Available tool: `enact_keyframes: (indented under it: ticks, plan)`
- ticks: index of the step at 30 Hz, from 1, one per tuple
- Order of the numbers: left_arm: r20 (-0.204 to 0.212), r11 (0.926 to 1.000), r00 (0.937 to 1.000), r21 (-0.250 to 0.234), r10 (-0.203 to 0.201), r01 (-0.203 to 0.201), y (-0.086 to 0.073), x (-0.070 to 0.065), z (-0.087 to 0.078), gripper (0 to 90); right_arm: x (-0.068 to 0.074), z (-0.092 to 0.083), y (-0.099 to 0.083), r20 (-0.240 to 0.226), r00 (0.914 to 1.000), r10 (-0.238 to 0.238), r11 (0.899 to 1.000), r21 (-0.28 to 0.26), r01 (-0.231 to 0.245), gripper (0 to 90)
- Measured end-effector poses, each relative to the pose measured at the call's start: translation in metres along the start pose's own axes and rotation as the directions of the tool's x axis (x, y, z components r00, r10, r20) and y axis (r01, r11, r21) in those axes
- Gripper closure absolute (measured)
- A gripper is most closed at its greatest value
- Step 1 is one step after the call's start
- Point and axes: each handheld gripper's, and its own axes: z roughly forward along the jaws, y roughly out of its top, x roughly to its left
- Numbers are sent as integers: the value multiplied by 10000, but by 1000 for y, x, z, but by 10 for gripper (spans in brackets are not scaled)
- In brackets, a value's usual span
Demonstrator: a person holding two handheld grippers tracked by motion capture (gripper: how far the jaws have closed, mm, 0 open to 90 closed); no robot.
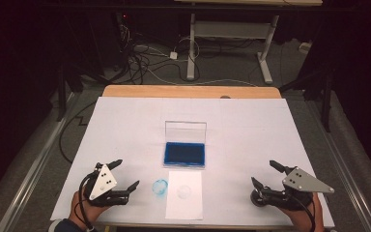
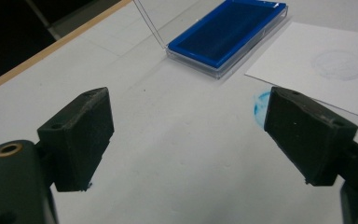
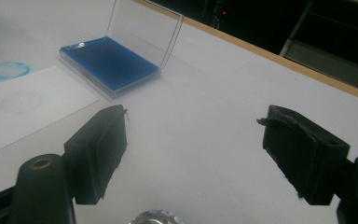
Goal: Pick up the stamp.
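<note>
Ink pad (image 1: pixel 184 153) sits open mid-table, between and beyond both empty grippers.
Paper sheet (image 1: pixel 184 195) lies just before it; left gripper (image 1: pixel 127 175) and right gripper (image 1: pixel 263 175) both gape wide; a small round object, possibly a stamp (image 3: pixel 154 217), sits below the right jaws.

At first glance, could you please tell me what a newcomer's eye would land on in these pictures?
The open clear plastic case with its deep blue ink pad stands out at the middle of the white-covered table, lid upright. Just in front lies a white paper sheet bearing a faint round stamp, with a blue ring-shaped ink mark on the cover beside it. The left tongs and right tongs wait open at either side.
</note>
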Motion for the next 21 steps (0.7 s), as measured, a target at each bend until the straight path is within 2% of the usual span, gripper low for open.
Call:
enact_keyframes:
  ticks: [3, 13, 21]
  plan:
    - [21, 10000, 10000, 30, -16, 16, 0, 0, 0, 146, 0, -2, -1, -12, 10000, -45, 10000, 38, 45, 216]
    - [26, 9999, 10000, 124, -57, 57, -2, 0, 1, 146, 5, -9, -12, -346, 9991, 231, 9994, 279, -222, 216]
    - [14, 9998, 10000, 194, 69, -69, -1, -1, 2, 146, 7, -3, -25, -669, 9978, 29, 9919, 1267, 56, 237]
